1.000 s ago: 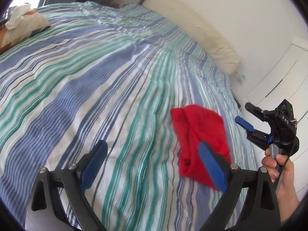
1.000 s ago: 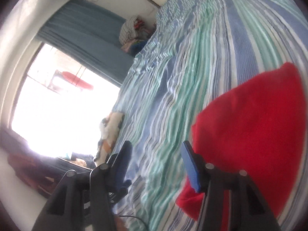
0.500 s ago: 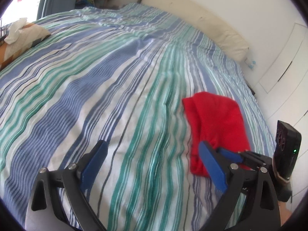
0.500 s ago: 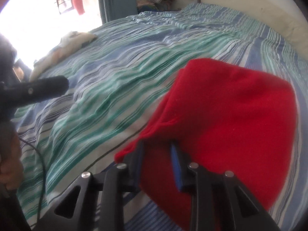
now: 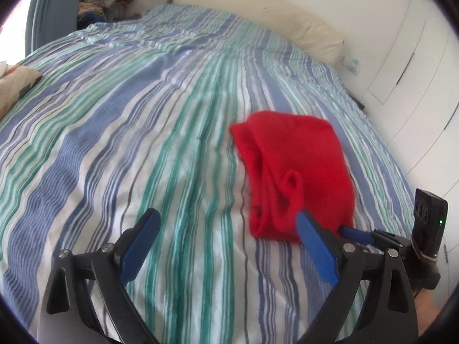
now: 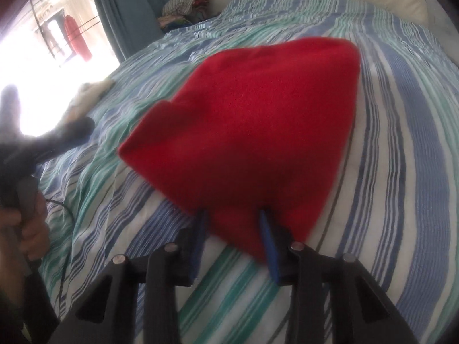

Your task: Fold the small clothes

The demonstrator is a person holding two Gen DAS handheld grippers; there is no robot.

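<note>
The red garment (image 5: 298,177) lies folded on the striped bed (image 5: 143,132), near its right edge. The right gripper (image 6: 233,229) jaws grasp its near hem; the left gripper (image 5: 226,246) jaws hang released over bare cover.

Striped bedspread (image 5: 143,132), pillow (image 5: 287,23), maybe clothes pile (image 5: 106,0)

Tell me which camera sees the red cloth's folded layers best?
The left wrist view. There the red cloth lies whole on the striped bed, with its layered side and a small loop showing. The right wrist view shows only its smooth top, blurred, with the right gripper around the near edge.
</note>
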